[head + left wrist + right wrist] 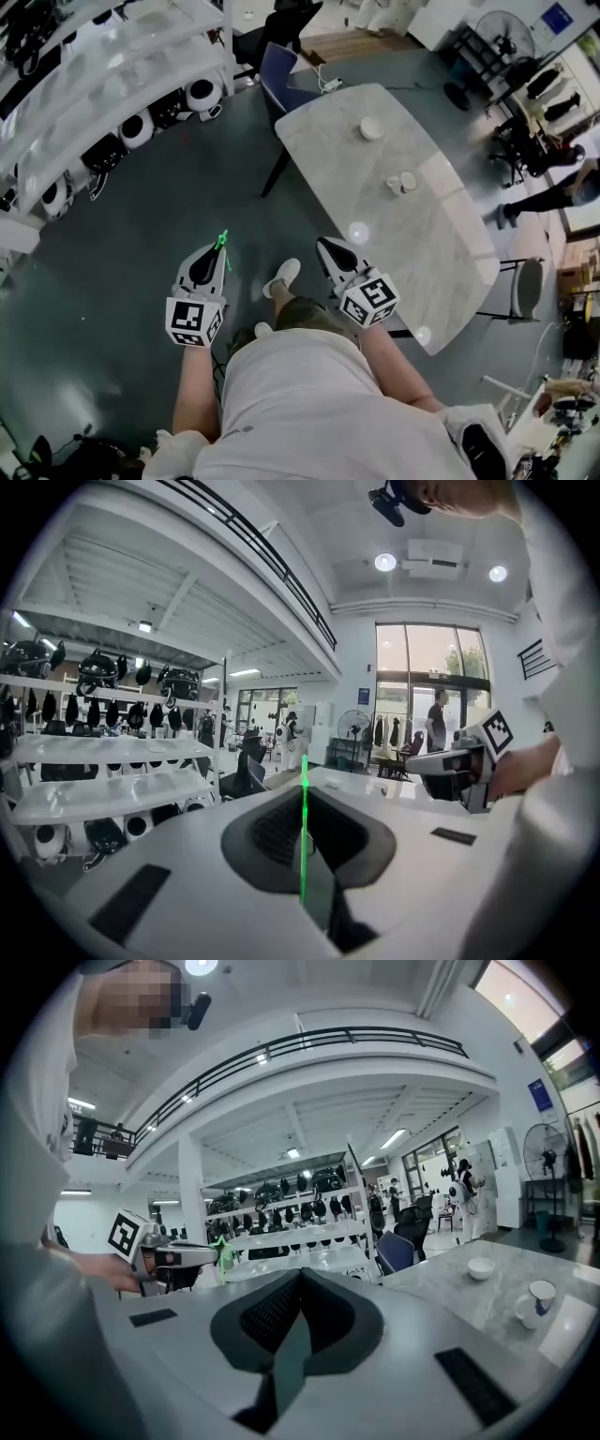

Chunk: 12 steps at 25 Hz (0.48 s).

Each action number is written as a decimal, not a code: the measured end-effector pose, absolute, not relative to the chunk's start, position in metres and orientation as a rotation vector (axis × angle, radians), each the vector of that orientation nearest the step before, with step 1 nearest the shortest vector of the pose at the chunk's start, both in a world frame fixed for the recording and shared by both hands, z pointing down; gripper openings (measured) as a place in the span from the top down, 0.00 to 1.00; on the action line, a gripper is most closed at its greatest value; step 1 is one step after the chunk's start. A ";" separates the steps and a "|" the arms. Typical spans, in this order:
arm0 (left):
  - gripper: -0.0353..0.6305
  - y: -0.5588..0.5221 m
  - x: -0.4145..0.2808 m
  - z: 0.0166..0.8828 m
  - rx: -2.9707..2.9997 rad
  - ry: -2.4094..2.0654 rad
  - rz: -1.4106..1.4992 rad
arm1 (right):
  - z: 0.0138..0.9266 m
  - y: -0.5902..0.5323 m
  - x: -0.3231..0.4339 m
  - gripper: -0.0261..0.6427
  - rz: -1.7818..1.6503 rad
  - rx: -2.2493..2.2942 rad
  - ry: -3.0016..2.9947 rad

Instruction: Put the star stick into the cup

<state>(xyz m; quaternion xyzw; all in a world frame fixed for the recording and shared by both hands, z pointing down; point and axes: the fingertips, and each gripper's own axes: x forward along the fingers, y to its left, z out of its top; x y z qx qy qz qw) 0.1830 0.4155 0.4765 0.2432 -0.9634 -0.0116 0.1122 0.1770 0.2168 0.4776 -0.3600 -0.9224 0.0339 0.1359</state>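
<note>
A thin green star stick (303, 841) stands up between the jaws of my left gripper (305, 797), which is shut on it. In the head view its green tip (222, 240) pokes out past my left gripper (219, 251), held over the floor left of the table. My right gripper (324, 245) is shut with nothing in it, near the table's near-left edge. A small white cup (404, 182) stands mid-table, well ahead of both grippers. The right gripper view shows that cup (532, 1301) at far right, and the star end (223, 1252) at the left gripper's tip.
The marble table (441, 244) also carries a white bowl (372, 128). A blue chair (279, 75) stands at its far end. White shelving (103, 84) with helmets runs along the left. A grey chair (527, 286) sits to the table's right, and a person (553, 195) walks beyond it.
</note>
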 end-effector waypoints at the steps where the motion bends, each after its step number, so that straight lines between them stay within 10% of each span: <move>1: 0.92 0.416 0.165 0.476 0.713 -2.827 -0.020 | 0.479 0.217 0.158 0.94 0.107 -1.041 -2.676; 12: 0.92 0.359 -0.037 0.438 0.865 -2.803 0.091 | 0.458 0.178 -0.021 0.94 0.213 -0.951 -2.746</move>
